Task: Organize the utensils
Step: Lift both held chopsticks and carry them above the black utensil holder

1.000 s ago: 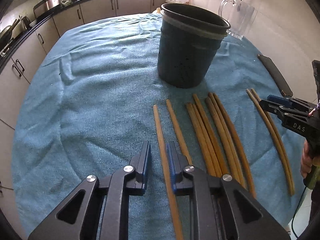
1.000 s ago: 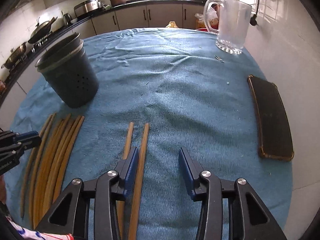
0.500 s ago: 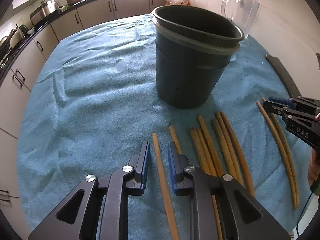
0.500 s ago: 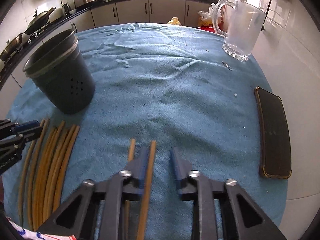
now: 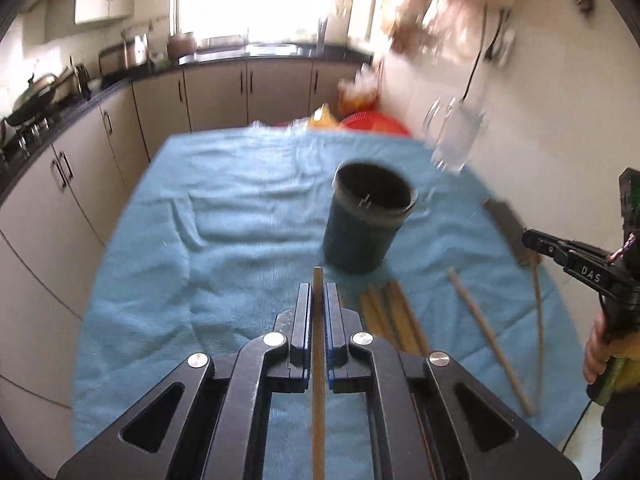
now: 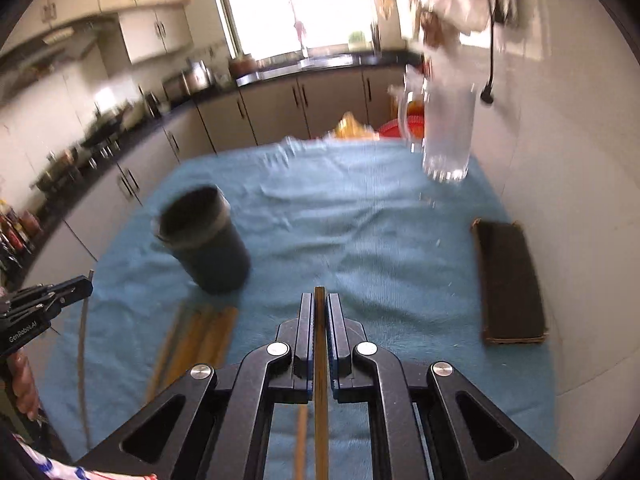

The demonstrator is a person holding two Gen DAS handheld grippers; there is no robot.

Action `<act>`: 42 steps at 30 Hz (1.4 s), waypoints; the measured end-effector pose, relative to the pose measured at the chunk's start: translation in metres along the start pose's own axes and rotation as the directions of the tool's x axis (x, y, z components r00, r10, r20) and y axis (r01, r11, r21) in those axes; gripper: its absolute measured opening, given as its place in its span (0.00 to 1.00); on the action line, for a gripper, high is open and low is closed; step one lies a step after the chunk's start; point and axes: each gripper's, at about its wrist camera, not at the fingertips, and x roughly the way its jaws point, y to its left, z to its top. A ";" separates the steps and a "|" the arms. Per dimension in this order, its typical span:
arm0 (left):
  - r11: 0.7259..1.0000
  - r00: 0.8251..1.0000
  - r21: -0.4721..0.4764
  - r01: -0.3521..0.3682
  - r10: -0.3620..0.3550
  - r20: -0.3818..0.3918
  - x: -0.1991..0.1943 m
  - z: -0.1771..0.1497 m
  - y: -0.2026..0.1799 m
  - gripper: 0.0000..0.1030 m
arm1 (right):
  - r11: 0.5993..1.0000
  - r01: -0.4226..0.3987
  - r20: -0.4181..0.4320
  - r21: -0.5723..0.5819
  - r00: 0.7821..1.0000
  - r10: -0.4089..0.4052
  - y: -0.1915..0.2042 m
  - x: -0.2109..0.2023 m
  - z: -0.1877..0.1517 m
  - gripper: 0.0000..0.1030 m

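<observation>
A dark round utensil holder [image 5: 368, 220] stands upright on the blue cloth [image 5: 240, 240]; it also shows in the right wrist view [image 6: 204, 236]. My left gripper [image 5: 318, 300] is shut on a wooden chopstick [image 5: 318, 360] and holds it above the cloth, tip towards the holder. My right gripper [image 6: 319, 308] is shut on another wooden chopstick [image 6: 320, 380], also raised. Several chopsticks [image 5: 392, 316] lie on the cloth in front of the holder, and one [image 5: 488, 340] lies further right. The right gripper shows in the left wrist view [image 5: 532, 240], the left gripper in the right wrist view [image 6: 80, 284].
A clear glass jug [image 6: 444, 128] stands at the far right of the table. A flat dark case [image 6: 508, 280] lies near the right edge, by the wall. Kitchen cabinets and a counter [image 5: 100, 120] run along the left and back.
Both grippers closed on a chopstick each and lifted them off the cloth. Both cameras have risen and tilted up, so the holder looks farther away.
</observation>
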 end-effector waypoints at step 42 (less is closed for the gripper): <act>0.994 0.935 -0.079 0.081 -0.048 0.352 -0.118 0.130 -0.017 0.05 | 0.984 -0.096 0.429 -0.150 0.890 0.152 0.102 -0.134 0.131 0.05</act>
